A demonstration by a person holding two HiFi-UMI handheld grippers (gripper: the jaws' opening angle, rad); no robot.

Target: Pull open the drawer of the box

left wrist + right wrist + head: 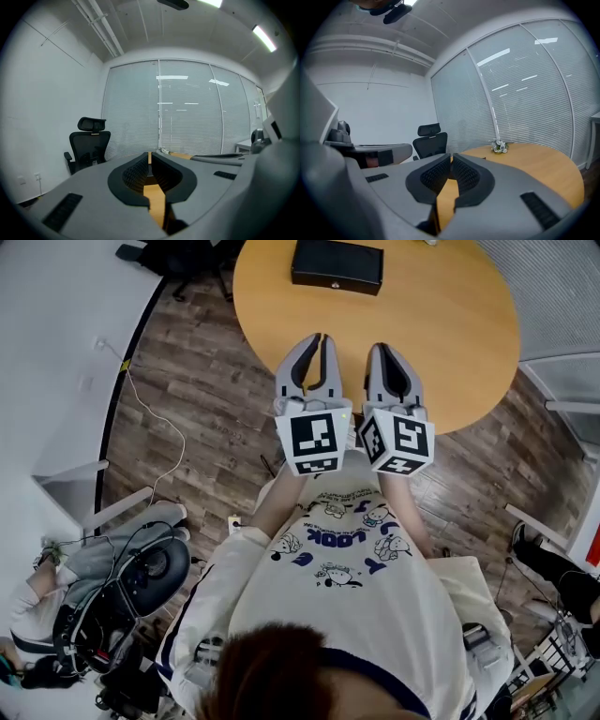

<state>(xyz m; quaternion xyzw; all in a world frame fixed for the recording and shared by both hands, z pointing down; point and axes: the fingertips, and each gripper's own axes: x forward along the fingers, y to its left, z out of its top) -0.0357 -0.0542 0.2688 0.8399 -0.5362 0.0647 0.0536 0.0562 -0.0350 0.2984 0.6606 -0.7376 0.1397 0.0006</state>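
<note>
Two items mid-frame: left gripper [319, 337], right gripper [383, 349], jaws pressed together, empty; box [337, 265] at top may slide if pulled unbraced

The box [337, 261] was a low, black, rectangular case with a flat, plain top. It lay flat on the round wooden tabletop [450, 324], toward the far side and well back from the near edge. One long side faced the near edge, turned slightly so that its right end sat a little lower in the head view. The drawer [335, 279] was shut, its front flush with the box, with a small pale knob [335, 284] at its middle.
</note>
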